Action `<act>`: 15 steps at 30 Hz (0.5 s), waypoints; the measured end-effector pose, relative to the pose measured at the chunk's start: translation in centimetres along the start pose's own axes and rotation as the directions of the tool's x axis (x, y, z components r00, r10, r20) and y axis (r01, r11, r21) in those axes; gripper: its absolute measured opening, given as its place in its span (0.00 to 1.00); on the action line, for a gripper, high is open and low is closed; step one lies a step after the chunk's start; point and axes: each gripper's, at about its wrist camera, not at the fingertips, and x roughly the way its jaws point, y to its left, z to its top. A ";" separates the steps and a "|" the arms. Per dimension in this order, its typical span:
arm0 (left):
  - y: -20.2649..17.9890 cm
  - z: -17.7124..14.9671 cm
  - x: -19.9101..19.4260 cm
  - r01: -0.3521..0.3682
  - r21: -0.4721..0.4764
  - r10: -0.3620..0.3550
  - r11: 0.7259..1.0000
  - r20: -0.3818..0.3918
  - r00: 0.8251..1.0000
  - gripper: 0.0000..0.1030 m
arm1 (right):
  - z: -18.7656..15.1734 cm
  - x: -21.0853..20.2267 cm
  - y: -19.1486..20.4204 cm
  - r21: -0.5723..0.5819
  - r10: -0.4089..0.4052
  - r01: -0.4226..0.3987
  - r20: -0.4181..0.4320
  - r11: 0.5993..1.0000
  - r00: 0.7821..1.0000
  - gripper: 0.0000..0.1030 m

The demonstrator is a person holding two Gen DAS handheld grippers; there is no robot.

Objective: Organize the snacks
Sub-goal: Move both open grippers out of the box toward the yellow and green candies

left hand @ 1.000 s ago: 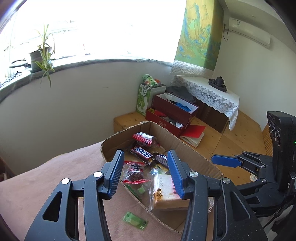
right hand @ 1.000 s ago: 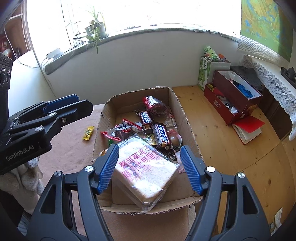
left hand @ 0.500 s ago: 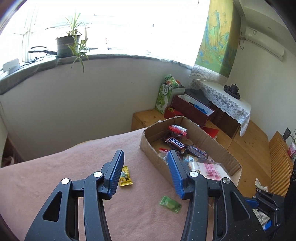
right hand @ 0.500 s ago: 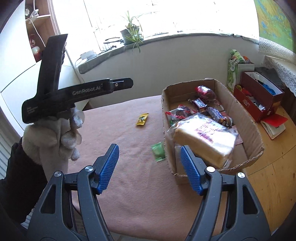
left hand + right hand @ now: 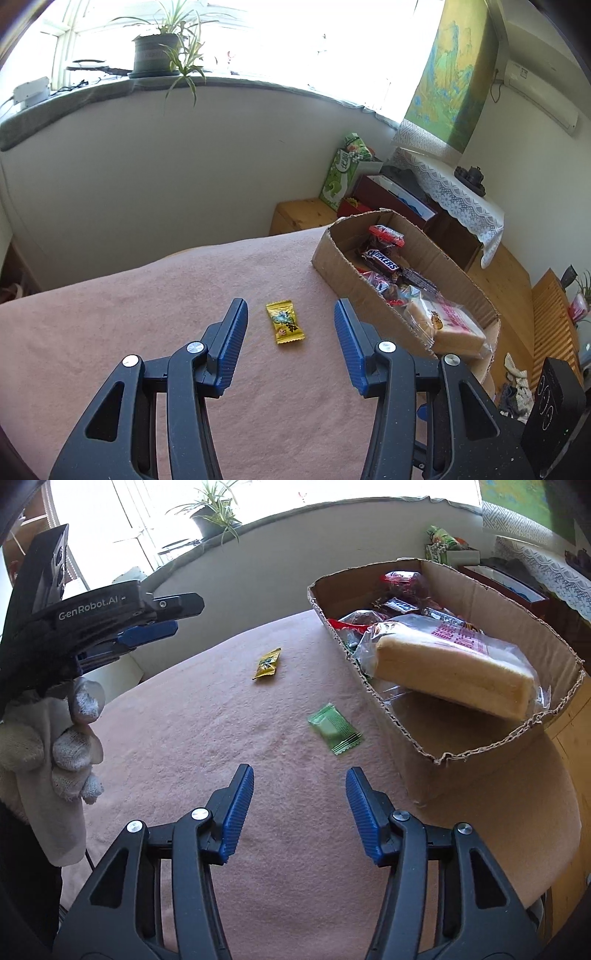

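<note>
Two loose candies (image 5: 334,728) beside box (image 5: 413,753)

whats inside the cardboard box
In the cardboard box: a bagged bread loaf on top, a Snickers bar and red-wrapped snacks. The loaf hides what lies beneath it.

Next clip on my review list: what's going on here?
A person with a gripper in each hand is tidying snacks. Most sit in the cardboard box. The left gripper is lined up on the yellow candy; the right gripper, its jaws closing on nothing, is short of the green packet. Both lie loose on the pink cloth.
</note>
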 end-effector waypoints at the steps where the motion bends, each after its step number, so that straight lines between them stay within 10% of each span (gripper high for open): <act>1: 0.3 0.0 0.2 0.006 -0.003 -0.006 1.000 -0.004 1.000 0.46 | 0.1 0.2 0.1 0.010 -0.008 0.009 -0.003 1.000 1.000 0.54; 15: 5.0 -1.5 3.6 0.075 -0.041 -0.078 0.996 -0.076 0.994 0.46 | 1.5 4.1 1.0 0.083 -0.221 0.222 -0.025 0.972 0.975 0.54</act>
